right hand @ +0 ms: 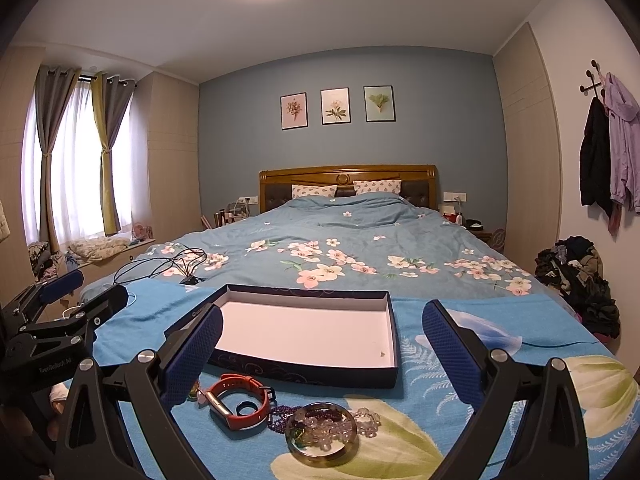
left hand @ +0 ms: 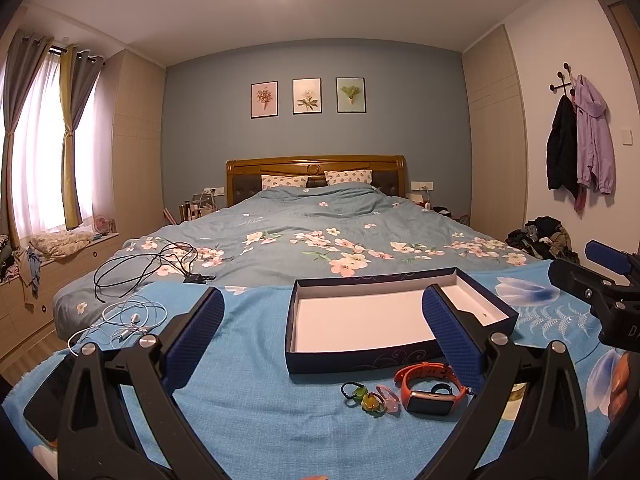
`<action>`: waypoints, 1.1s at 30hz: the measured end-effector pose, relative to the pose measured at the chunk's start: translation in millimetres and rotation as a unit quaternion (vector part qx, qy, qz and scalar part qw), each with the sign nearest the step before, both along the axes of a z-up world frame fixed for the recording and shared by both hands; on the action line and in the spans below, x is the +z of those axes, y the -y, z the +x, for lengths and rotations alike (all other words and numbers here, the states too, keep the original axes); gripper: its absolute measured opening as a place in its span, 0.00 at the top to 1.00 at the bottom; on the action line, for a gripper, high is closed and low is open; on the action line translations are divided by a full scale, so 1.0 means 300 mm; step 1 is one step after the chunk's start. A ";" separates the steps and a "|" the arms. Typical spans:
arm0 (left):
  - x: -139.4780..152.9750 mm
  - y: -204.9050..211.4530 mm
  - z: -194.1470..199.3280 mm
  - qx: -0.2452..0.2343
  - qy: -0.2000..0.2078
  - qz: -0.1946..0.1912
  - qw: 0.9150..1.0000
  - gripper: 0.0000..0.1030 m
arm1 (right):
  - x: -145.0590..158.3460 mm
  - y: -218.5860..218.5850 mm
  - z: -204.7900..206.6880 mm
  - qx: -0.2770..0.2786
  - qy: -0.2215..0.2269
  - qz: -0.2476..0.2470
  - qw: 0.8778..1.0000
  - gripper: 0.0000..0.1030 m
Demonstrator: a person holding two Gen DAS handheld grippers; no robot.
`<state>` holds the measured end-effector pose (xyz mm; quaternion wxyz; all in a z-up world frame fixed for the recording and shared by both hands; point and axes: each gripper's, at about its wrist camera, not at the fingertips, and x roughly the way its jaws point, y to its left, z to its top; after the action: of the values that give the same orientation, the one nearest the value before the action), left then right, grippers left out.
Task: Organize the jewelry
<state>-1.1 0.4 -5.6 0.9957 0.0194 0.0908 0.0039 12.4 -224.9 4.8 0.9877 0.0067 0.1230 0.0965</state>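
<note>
A: What is hard to make out?

B: In the left wrist view the right finger of the left gripper point(left hand: 322, 334) covers the near right corner of the box point(left hand: 400, 360) and the end of the orange watch point(left hand: 430, 390). The round dish point(right hand: 322, 432) is almost wholly hidden there; only the right wrist view shows it clearly. A small speck lies on the box floor; I cannot tell what it is.

A: How does the jewelry look?

B: The box is shallow, dark blue outside and white inside, with nothing but that speck in it. Just in front of it lies the watch, its strap curled in a loop with a dark ring point(right hand: 246, 408) inside. Left of the watch are small hair ties point(left hand: 370, 398) in green, yellow and pink. Right of the watch, purple beads point(right hand: 282, 416) trail into the dish, which holds clear beads.

A: And the tongs?

B: Both are spread wide and grip nothing. The right gripper point(right hand: 322, 340) hangs above the front of the box.

A: Room to move?

B: The blue cloth point(left hand: 248, 408) is bare left of the box; white earphones point(left hand: 134, 320) and black cables point(left hand: 152, 264) lie farther left.
</note>
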 end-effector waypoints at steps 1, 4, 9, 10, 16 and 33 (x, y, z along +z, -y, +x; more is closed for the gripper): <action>-0.002 0.001 0.000 -0.001 -0.001 0.001 1.000 0.05 | 0.000 0.001 -0.001 -0.001 0.000 0.000 1.000 0.06; -0.005 0.009 0.004 -0.009 -0.007 0.002 1.000 0.05 | 0.000 0.008 0.002 -0.002 -0.004 0.000 1.000 0.06; -0.013 0.029 0.014 -0.023 -0.015 0.008 1.000 0.05 | -0.001 0.024 0.011 -0.008 -0.008 -0.001 1.000 0.06; -0.015 0.032 0.018 -0.027 -0.019 0.008 0.999 0.05 | -0.003 0.028 0.015 -0.008 -0.012 -0.001 1.000 0.06; -0.030 0.047 0.057 -0.057 -0.050 0.007 0.997 0.05 | -0.018 0.045 0.033 -0.003 -0.042 -0.019 0.999 0.06; -0.164 0.139 0.297 -0.161 -0.214 0.031 0.963 0.18 | -0.209 0.104 0.163 0.053 -0.260 -0.009 0.964 0.58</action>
<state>88.0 -41.3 -54.7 0.9395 0.0649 0.2971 -0.1576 61.4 -256.1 -57.9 0.9151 0.0161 0.3768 0.1425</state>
